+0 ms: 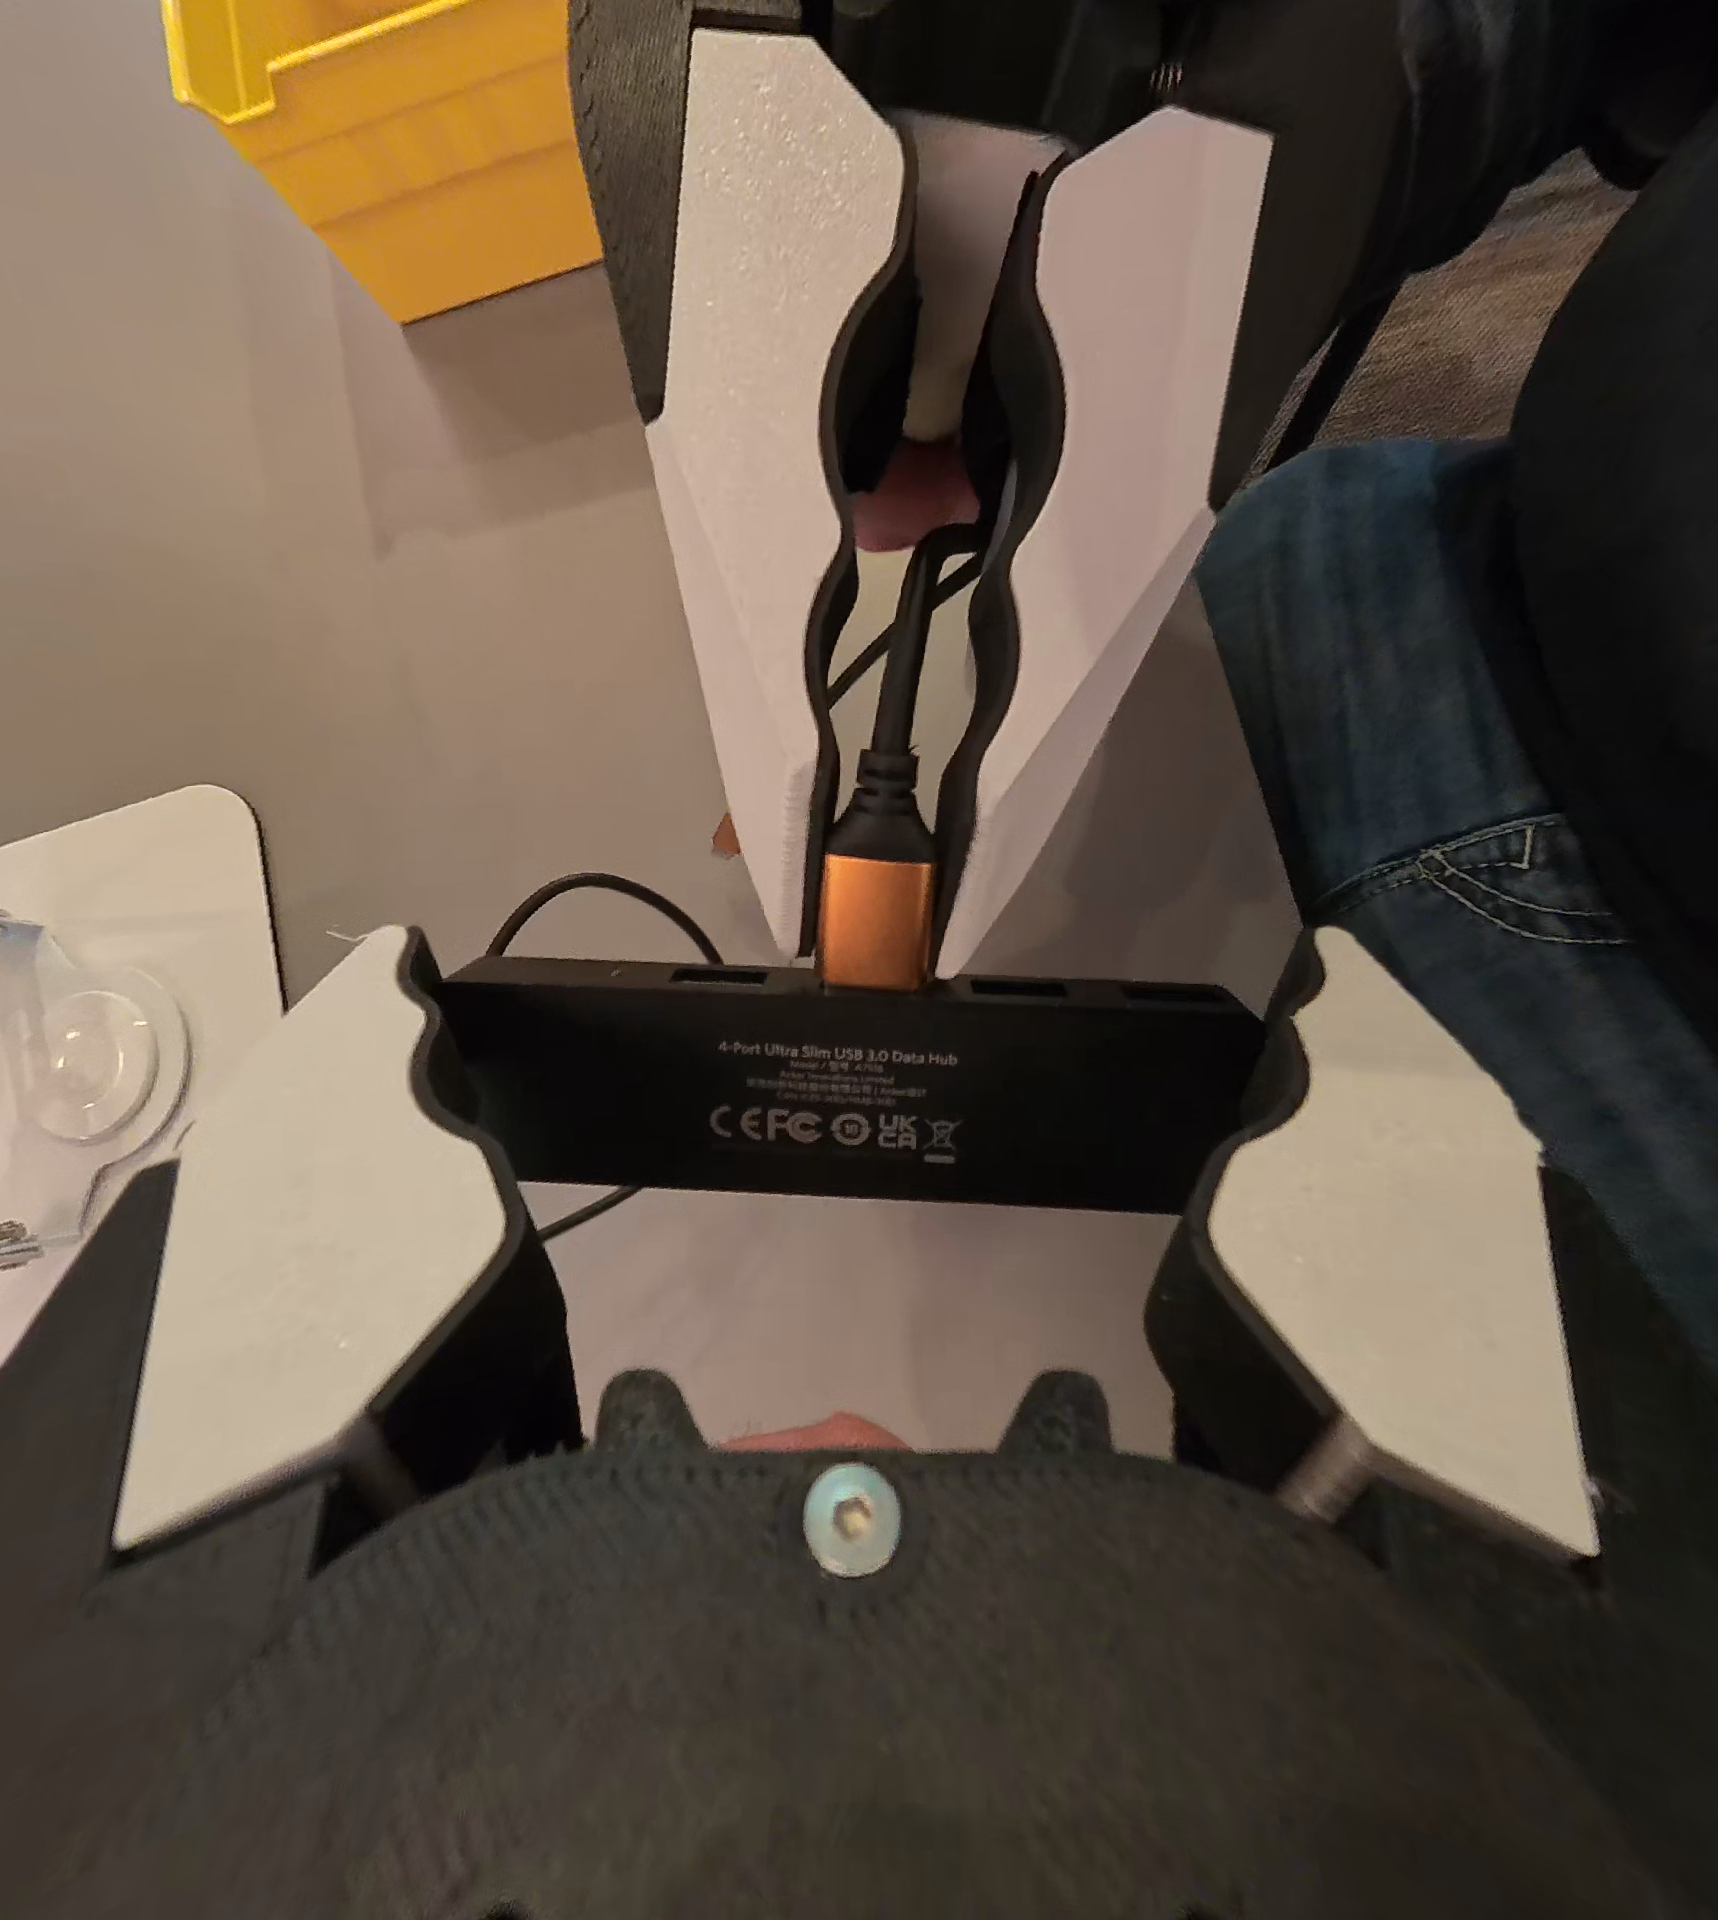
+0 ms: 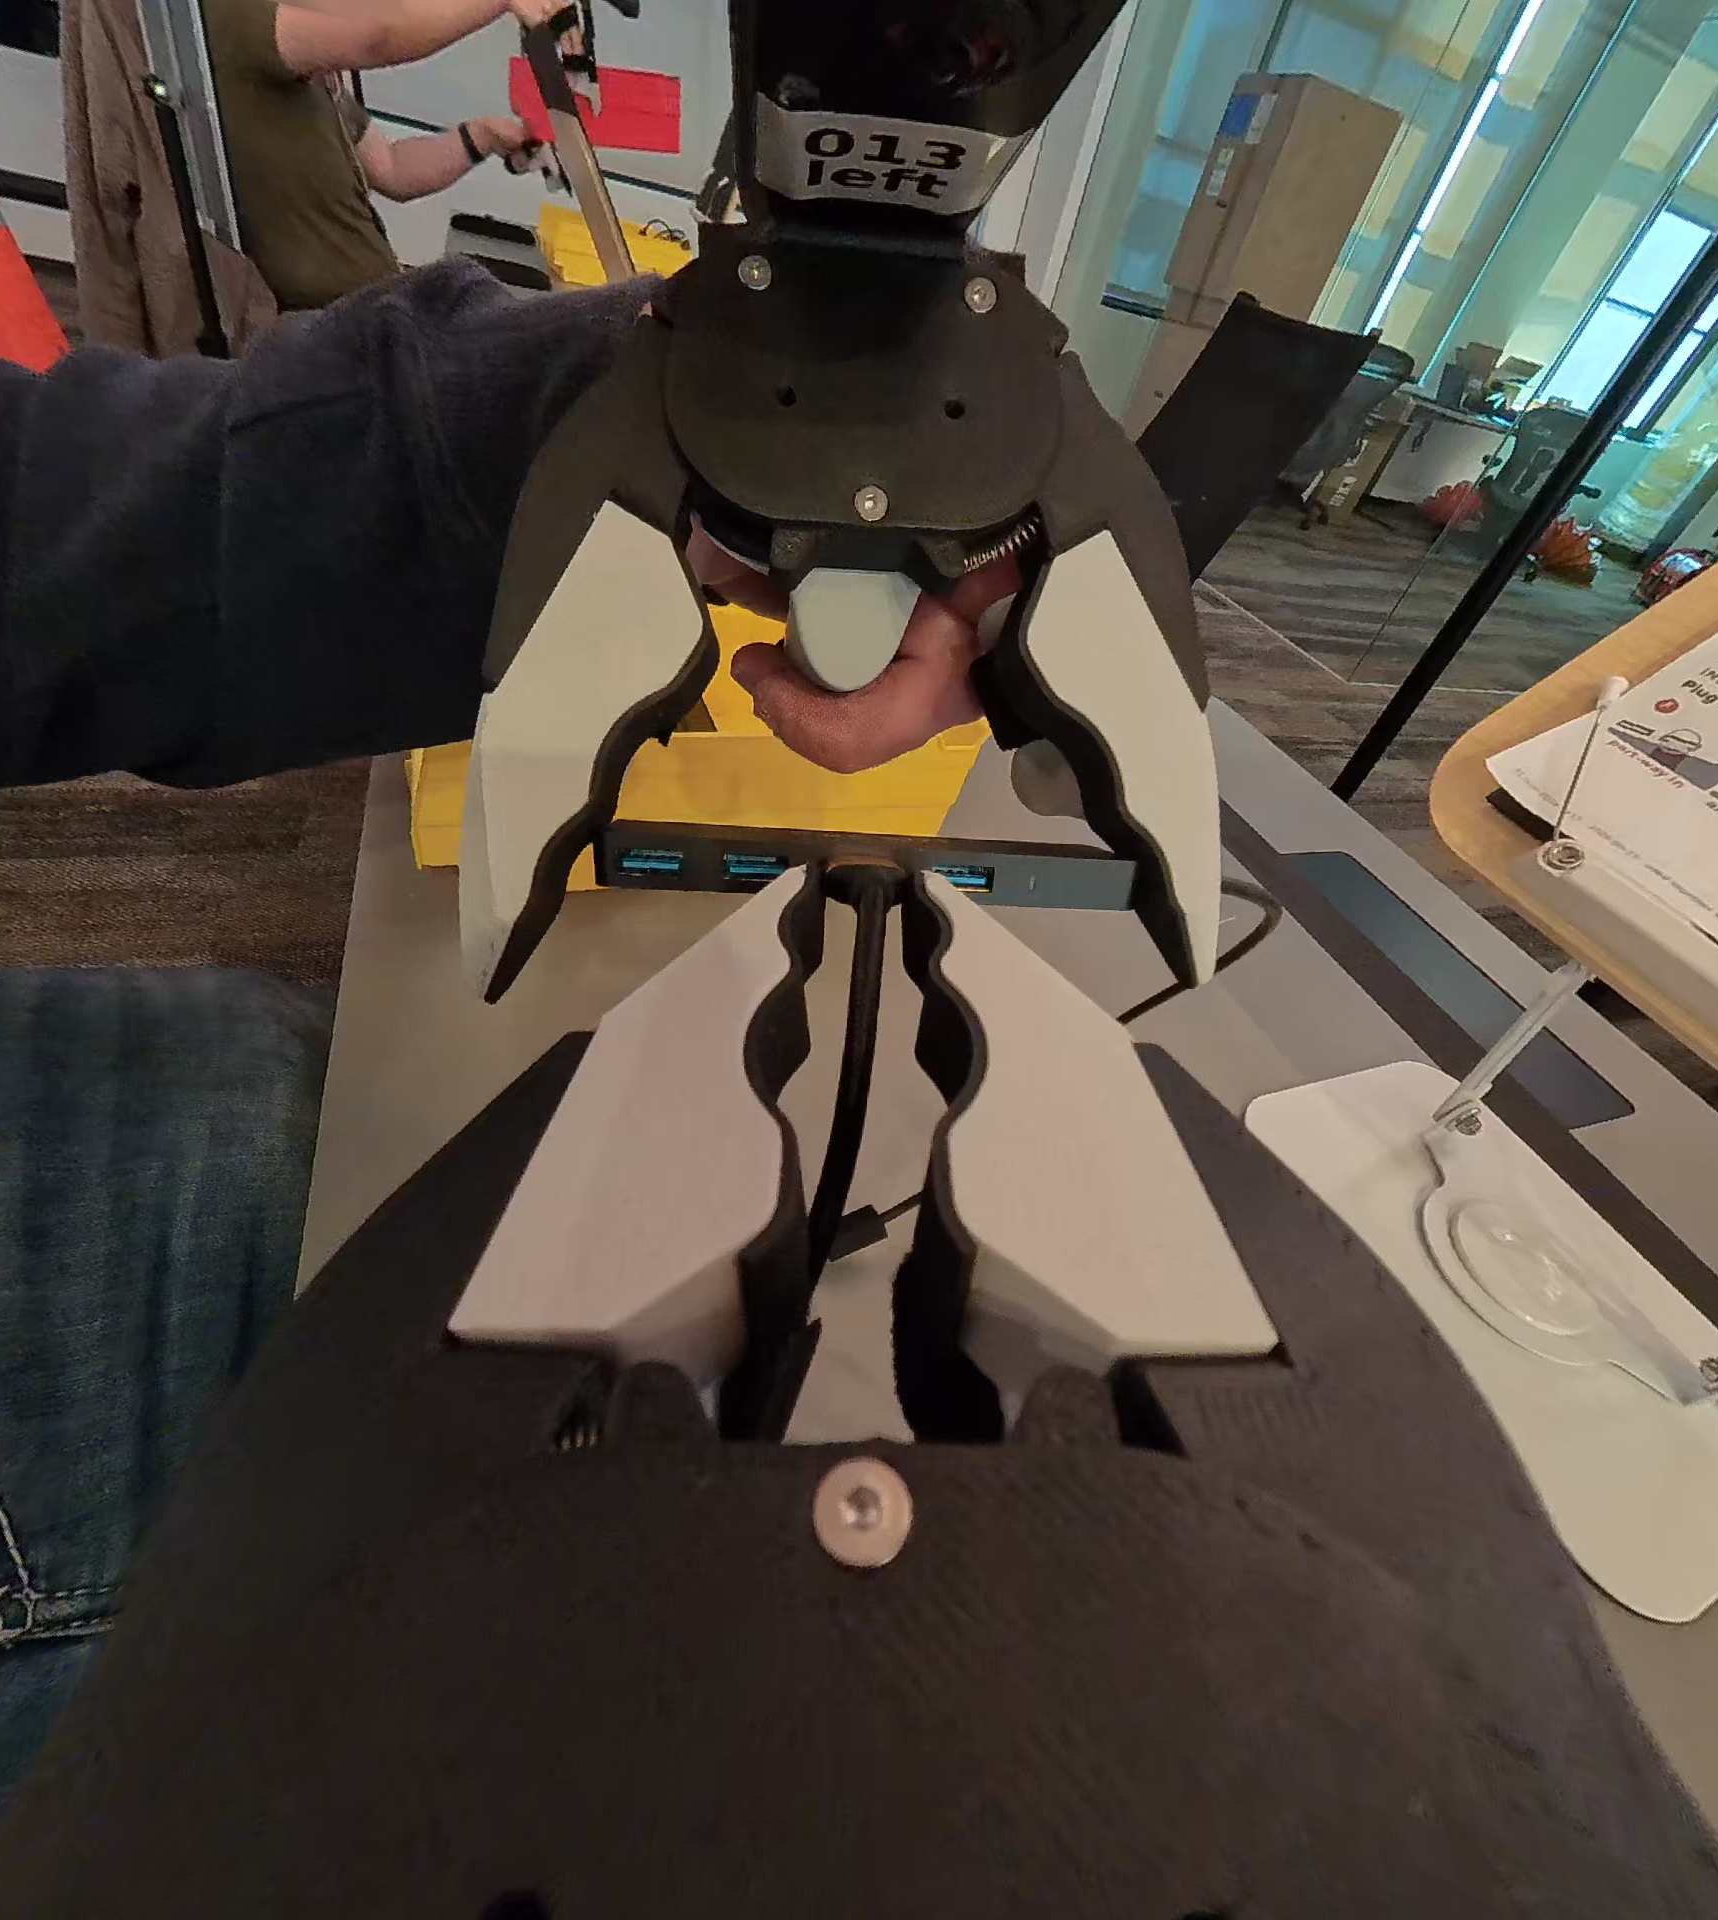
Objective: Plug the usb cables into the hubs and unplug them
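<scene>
Jaws of the left gripper [image 1: 855, 1091] stood clamped on the two ends of a black USB hub [image 1: 850, 1081], holding it above the grey worktop [image 1: 211, 623]. Opposite, the right gripper [image 2: 860, 894] had its jaws closed on a copper-sleeved USB plug [image 1: 874, 920], seated in a port midway along the hub. Its black cable [image 2: 850, 1060] ran back between those jaws. Beyond the left jaws sat a yellow bin [image 1: 419, 156].
</scene>
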A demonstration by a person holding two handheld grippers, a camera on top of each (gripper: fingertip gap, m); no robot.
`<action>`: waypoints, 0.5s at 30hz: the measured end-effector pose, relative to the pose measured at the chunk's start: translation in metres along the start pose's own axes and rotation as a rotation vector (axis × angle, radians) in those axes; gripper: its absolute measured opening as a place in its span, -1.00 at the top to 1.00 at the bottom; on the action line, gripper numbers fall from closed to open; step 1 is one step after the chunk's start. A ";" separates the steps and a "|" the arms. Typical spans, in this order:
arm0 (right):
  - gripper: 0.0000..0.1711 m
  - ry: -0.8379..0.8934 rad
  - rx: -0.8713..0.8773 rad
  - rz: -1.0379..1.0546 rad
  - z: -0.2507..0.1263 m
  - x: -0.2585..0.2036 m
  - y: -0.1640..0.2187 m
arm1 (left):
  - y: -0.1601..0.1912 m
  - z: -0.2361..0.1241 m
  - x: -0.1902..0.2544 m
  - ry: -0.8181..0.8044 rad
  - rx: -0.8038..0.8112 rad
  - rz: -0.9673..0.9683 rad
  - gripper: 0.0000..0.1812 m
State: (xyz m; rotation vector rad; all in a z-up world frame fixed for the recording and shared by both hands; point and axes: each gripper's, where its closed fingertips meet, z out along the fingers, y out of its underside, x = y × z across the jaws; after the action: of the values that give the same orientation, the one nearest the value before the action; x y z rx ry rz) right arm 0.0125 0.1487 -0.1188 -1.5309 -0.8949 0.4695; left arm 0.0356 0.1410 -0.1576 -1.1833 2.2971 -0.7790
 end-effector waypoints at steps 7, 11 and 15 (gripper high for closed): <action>0.85 -0.009 -0.007 -0.016 0.001 -0.005 0.001 | 0.003 -0.001 0.005 -0.005 -0.020 -0.001 -0.57; 0.85 -0.009 -0.009 -0.027 0.002 -0.007 0.000 | 0.004 -0.002 0.006 -0.009 -0.028 0.000 -0.57; 0.85 -0.010 -0.014 -0.035 0.002 -0.007 0.000 | 0.005 -0.003 0.007 -0.013 -0.043 -0.003 -0.57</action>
State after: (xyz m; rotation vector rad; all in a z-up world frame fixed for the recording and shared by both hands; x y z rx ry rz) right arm 0.0062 0.1447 -0.1210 -1.5239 -0.9331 0.4463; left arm 0.0271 0.1386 -0.1600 -1.2074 2.3125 -0.7249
